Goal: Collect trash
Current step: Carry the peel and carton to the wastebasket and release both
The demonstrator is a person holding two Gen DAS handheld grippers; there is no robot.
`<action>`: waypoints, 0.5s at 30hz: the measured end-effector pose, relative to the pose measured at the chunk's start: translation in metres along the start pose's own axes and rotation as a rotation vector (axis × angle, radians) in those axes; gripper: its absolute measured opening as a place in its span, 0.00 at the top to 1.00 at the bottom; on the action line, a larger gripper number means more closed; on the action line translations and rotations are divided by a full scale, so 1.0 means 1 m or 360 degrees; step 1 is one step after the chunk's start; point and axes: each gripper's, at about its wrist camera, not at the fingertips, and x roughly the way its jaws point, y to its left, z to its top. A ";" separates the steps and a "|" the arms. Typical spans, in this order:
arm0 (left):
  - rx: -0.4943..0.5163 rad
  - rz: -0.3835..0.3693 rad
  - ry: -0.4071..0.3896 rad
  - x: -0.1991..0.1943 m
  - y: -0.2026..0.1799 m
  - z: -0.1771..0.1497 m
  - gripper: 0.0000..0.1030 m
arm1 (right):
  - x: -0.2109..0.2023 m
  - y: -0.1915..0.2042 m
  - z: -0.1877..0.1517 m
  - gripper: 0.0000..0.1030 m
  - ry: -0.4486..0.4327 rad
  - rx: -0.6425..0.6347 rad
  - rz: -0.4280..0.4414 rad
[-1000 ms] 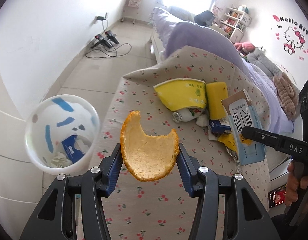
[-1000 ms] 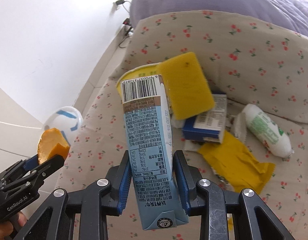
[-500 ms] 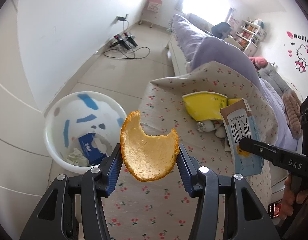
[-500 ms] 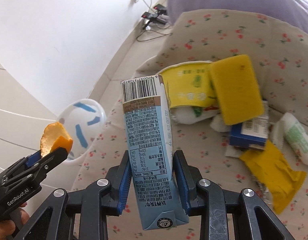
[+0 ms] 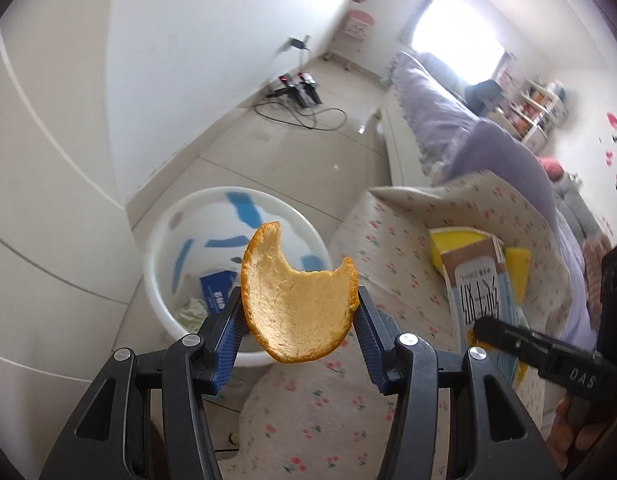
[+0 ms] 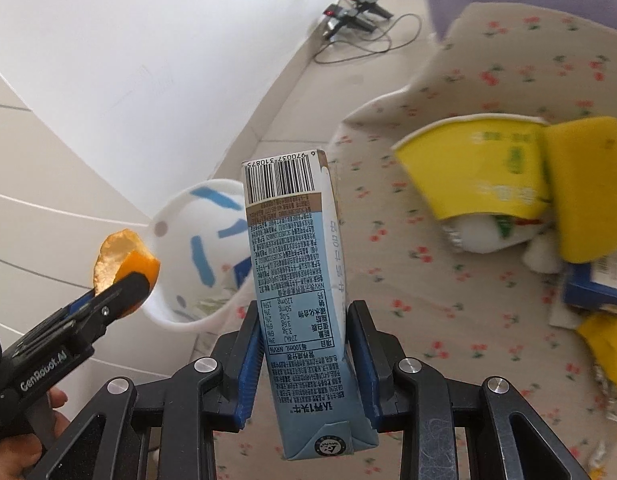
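Observation:
My left gripper (image 5: pixel 298 316) is shut on a curved orange peel (image 5: pixel 296 300) and holds it in the air near the rim of a white trash bin (image 5: pixel 164 240) with blue marks. The peel also shows in the right wrist view (image 6: pixel 124 260). My right gripper (image 6: pixel 306 344) is shut on a blue milk carton (image 6: pixel 300 300), held upright above the floral cloth; the carton shows in the left wrist view (image 5: pixel 482 296). The bin (image 6: pixel 176 316) lies beyond and left of the carton. It holds a blue packet (image 5: pixel 216 290) and crumpled paper.
On the floral cloth (image 6: pixel 428 300) lie a yellow paper cup (image 6: pixel 468 168), a yellow sponge (image 6: pixel 588 188), a white bottle (image 6: pixel 488 236), a blue box (image 6: pixel 592 284) and a yellow wrapper (image 6: pixel 608 344). Cables and chargers (image 5: pixel 300 96) lie on the tiled floor. A purple-covered bed (image 5: pixel 488 148) stands behind.
Both grippers have swung left toward the bin with their loads held. The bin now appears larger and nearer the centre in both views.

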 end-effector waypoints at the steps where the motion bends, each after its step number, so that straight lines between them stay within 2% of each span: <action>1: -0.0027 -0.0002 -0.0003 0.002 0.005 0.001 0.46 | 0.005 0.003 0.001 0.65 0.0007 -0.0004 0.0007; 4: -0.0092 -0.0015 -0.0011 0.013 0.020 0.005 0.43 | 0.020 0.010 0.004 0.65 0.0031 -0.0005 0.0027; 5: -0.0100 0.0009 0.0004 0.017 0.023 0.006 0.37 | 0.023 0.011 0.004 0.65 0.0037 -0.0003 0.0033; 9: -0.0072 0.0151 0.0017 0.019 0.028 0.007 0.16 | 0.040 0.016 0.009 0.65 0.0055 -0.0005 0.0046; 15: -0.0016 0.0364 0.0006 0.003 0.032 0.003 0.06 | 0.053 0.016 0.017 0.65 0.0045 0.0008 0.0038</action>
